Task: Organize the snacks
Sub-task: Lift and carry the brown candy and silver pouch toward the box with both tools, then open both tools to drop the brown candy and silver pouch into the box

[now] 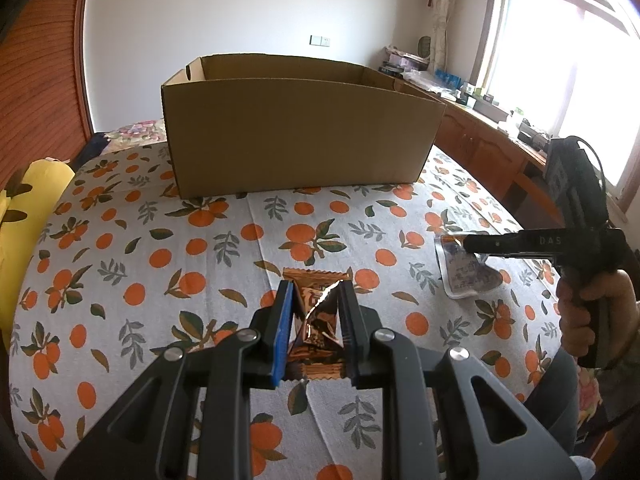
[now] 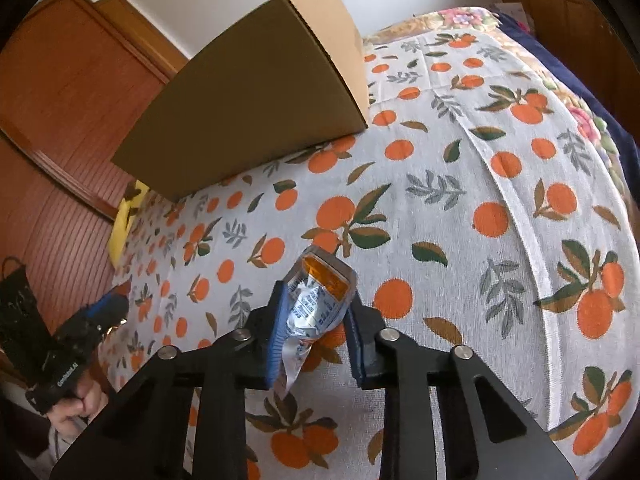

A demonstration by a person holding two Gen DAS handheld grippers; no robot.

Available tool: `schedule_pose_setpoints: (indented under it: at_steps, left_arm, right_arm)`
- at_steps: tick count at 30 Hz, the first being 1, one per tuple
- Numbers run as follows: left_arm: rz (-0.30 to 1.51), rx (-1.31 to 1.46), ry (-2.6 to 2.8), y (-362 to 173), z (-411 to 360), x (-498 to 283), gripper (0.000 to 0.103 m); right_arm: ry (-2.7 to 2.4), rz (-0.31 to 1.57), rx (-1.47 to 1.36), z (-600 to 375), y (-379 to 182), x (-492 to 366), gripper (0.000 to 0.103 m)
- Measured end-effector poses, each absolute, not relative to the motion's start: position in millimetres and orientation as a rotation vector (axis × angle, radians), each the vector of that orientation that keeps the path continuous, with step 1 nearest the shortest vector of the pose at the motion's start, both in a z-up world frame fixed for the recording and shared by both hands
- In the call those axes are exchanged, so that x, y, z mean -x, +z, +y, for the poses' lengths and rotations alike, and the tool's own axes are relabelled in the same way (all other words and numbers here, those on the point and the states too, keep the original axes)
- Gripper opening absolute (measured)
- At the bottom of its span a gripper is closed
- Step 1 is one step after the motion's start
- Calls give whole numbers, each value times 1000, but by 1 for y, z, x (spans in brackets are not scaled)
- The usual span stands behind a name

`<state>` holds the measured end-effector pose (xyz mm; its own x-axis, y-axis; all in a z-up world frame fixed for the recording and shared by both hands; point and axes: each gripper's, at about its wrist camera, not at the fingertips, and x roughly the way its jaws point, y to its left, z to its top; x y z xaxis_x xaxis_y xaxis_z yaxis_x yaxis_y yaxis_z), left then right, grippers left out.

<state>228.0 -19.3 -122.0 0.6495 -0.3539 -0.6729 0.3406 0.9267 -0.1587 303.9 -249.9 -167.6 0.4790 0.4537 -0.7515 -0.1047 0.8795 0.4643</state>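
Left gripper (image 1: 316, 300): jaws narrow, pinching a crinkled copper-brown foil snack packet (image 1: 318, 320) that lies on the cloth.

Right gripper (image 2: 316, 312): blue pads pressed on a white-and-blue plastic snack pouch with an orange end (image 2: 320, 296), crumpling it.

Open brown cardboard box (image 1: 296, 140) stands at 12 o'clock from the left gripper; interior mostly hidden.

Judgement: both packets gripped, neither boxed; carrying and dropping remain.

Surface: white orange-print cloth (image 1: 240, 248). Room: bright window (image 1: 560, 60) at 2 o'clock, wooden panelling (image 2: 60, 100).

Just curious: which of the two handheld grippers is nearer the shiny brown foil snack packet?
Left. The left gripper is clamped on the brown foil packet; the right gripper is off to its side, over a white packet.
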Motion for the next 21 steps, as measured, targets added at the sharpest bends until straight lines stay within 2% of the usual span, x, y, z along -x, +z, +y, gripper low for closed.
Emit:
schedule_pose_setpoints:
  at_steps: [1,2,9,21]
  left_arm:
    - [768,20,-395,-122,-19,-228,20]
    - [767,20,-396,-122,-20,-228,20]
    - [750,-3,-409,-112,-26,-233,20]
    - [657,-76,-426,-60,-42,-273,20]
  right_arm:
    - [356,1013,-383,-250,-165,-303,8]
    - [358,1003,-380,-250,-160,-302,4]
    - [368,952,-313,-243,-129,-301,0]
    - [410,827,-169,-228,-54,-327,0]
